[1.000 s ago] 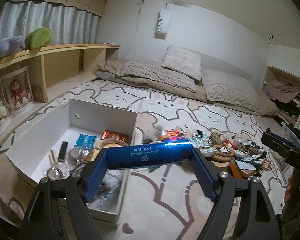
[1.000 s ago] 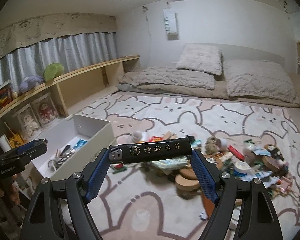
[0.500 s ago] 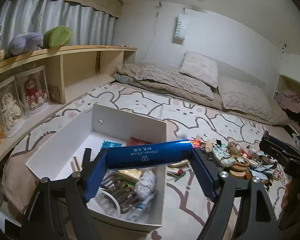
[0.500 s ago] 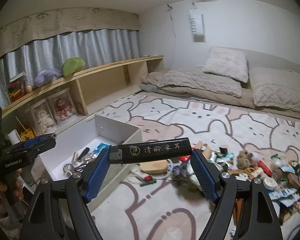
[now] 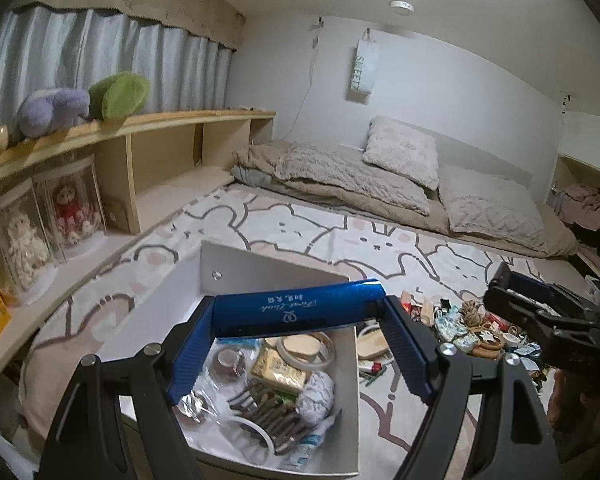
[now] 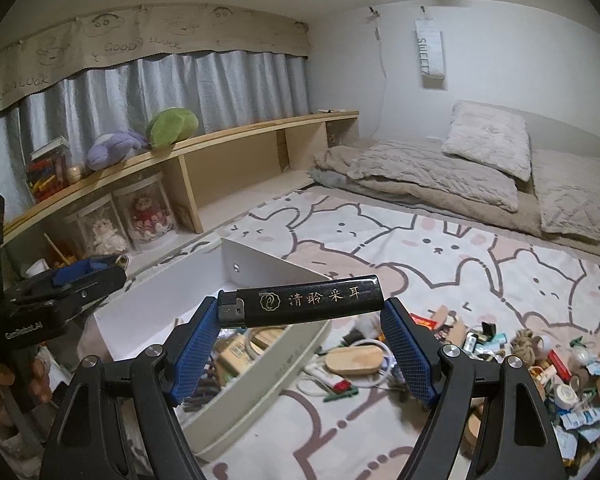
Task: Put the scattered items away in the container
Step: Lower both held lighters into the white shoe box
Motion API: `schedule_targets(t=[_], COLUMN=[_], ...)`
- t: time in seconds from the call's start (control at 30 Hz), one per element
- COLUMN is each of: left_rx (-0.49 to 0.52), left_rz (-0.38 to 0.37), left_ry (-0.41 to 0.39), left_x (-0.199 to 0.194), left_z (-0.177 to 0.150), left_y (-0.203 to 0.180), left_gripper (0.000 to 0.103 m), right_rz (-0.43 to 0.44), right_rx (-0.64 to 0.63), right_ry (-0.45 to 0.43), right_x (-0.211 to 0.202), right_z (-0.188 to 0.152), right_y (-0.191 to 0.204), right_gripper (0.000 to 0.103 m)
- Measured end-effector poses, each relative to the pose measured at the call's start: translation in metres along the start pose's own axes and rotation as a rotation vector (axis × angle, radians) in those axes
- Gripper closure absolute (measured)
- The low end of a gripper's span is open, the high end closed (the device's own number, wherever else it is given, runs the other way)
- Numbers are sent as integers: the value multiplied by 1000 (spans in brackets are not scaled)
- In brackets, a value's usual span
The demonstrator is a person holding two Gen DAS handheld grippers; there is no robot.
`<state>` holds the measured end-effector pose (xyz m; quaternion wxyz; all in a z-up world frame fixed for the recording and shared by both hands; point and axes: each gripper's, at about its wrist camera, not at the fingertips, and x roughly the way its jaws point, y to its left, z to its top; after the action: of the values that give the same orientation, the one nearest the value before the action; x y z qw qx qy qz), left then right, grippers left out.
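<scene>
My left gripper [image 5: 298,344] fingers pinch a blue tube [image 5: 298,309] endwise above the box [image 5: 276,270], ready to drop. My right gripper [image 6: 300,338] pinches a black lighter [image 6: 300,306] crosswise over the box's [image 6: 272,270] rim.

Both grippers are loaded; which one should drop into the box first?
Left. The left gripper holds its blue lighter over the white box; the right gripper's black lighter hangs near the rim.

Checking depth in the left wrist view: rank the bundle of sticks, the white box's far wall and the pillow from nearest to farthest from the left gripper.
From the left gripper:
1. Bundle of sticks, just below, inside the box.
2. White box's far wall, ahead.
3. Pillow, far back on the bed.
</scene>
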<state>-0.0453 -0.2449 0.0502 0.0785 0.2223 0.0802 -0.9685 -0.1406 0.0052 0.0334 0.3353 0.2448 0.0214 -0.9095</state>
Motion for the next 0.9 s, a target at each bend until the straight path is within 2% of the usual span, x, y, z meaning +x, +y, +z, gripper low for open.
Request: schedule_targets(t=[0.43,0.67,0.9], left_rx=[23,7,-23], left_rz=[37,64,87], left_ry=[-20,-3,20], left_x=[-2,2,8], left_z=[33,46,47], left_y=[28,39,46], left_gripper=[22,22,22], right_rz=[57,98,120], right_rx=[-6,-10,-13], right_ry=[1,-11,-6], right_x=[19,32,49], right_z=[41,66,68], right_y=[33,45,50], right_gripper=[21,21,21])
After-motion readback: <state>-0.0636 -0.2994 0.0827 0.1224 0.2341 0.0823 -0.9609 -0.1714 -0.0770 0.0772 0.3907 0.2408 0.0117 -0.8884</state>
